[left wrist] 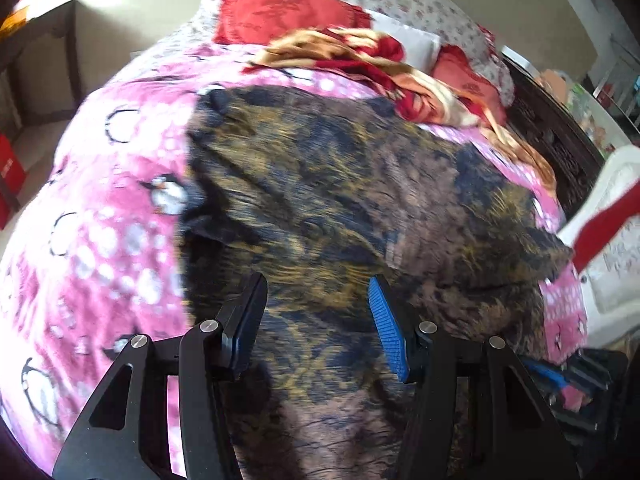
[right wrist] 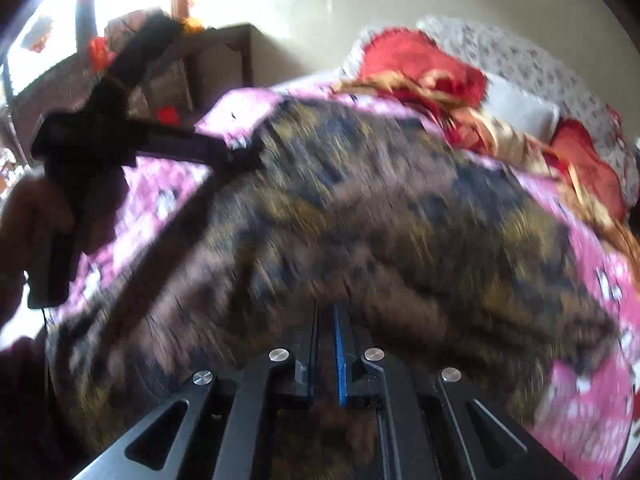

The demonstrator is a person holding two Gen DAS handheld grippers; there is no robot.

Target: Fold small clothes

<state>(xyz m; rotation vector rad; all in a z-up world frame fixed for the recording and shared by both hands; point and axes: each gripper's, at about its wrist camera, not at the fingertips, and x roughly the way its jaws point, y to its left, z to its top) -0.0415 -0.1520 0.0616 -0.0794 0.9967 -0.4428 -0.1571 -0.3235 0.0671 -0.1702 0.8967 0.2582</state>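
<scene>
The left tool (left wrist: 318, 308) stood wide open over the near part of the garment (left wrist: 340, 208), its black and blue pads well apart and holding nothing. The right tool (right wrist: 325, 344) had its pads drawn almost together, with only a thin gap; a bit of the garment's (right wrist: 360, 220) near edge seemed to sit between them, though blur kept that from being certain.

The garment, a brown cloth with gold and dark blue mottling, lay spread on the pink penguin-print blanket (left wrist: 112, 200) covering the bed. Beyond it lay a crumpled red and cream cloth (left wrist: 360, 60) and red pillows (left wrist: 272, 8) near the headboard end.

Judged from this, the step in hand was taking hold of the near hem to fold it. To do it well, both tools should probably pinch the same edge, spaced apart, and lift together so the cloth folds flat without dragging the blanket.

The garment's long axis appeared to run from the near left toward the far right of the bed, though its exact outline was hard to read.
</scene>
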